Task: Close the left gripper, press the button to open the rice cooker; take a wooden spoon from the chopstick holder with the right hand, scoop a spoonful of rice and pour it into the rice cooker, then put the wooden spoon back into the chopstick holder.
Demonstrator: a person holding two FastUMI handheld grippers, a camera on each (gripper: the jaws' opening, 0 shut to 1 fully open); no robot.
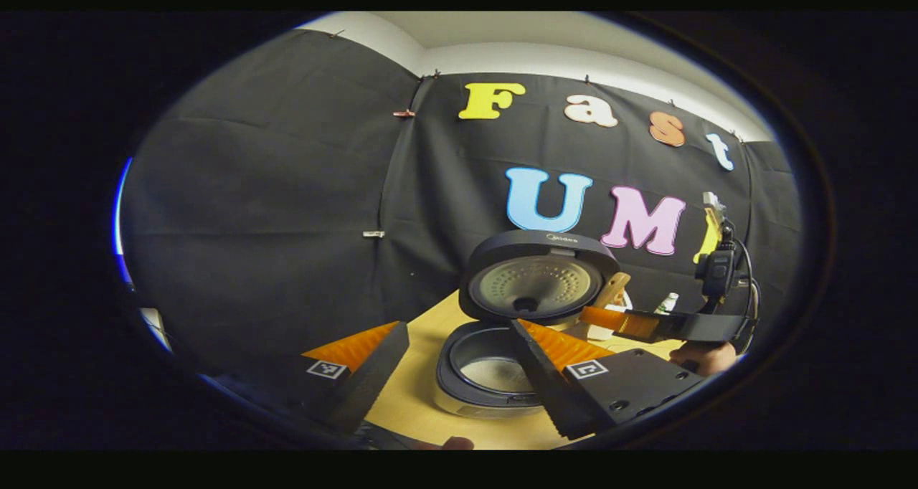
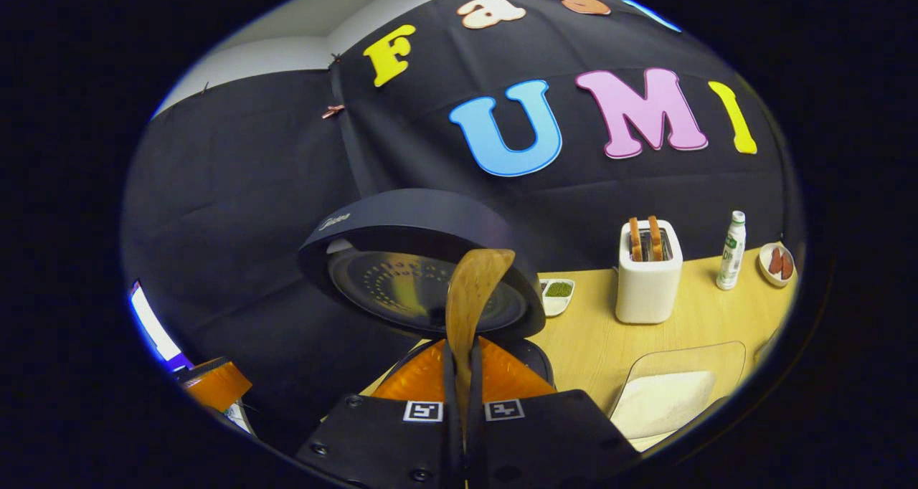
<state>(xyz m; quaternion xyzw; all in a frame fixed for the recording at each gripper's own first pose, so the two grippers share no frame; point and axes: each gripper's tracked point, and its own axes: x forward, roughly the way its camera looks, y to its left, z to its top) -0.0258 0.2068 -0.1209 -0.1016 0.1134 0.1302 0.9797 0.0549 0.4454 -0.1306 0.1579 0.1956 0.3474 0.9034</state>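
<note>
Right tongs clamp pale wooden spoon, bowl upright

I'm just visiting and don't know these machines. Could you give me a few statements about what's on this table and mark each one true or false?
1. The rice cooker's lid is closed. False: it stands open, and the inner pot shows below it.
2. The right gripper is shut on a wooden spoon. True.
3. The toaster is empty. False: two slices of toast stick up from its slots.
4. A bottle stands to the right of the toaster in the right gripper view. True.
5. The left gripper is holding the spoon. False: its fingers are apart and hold nothing.
6. A clear container of white rice sits on the table. True.
</note>
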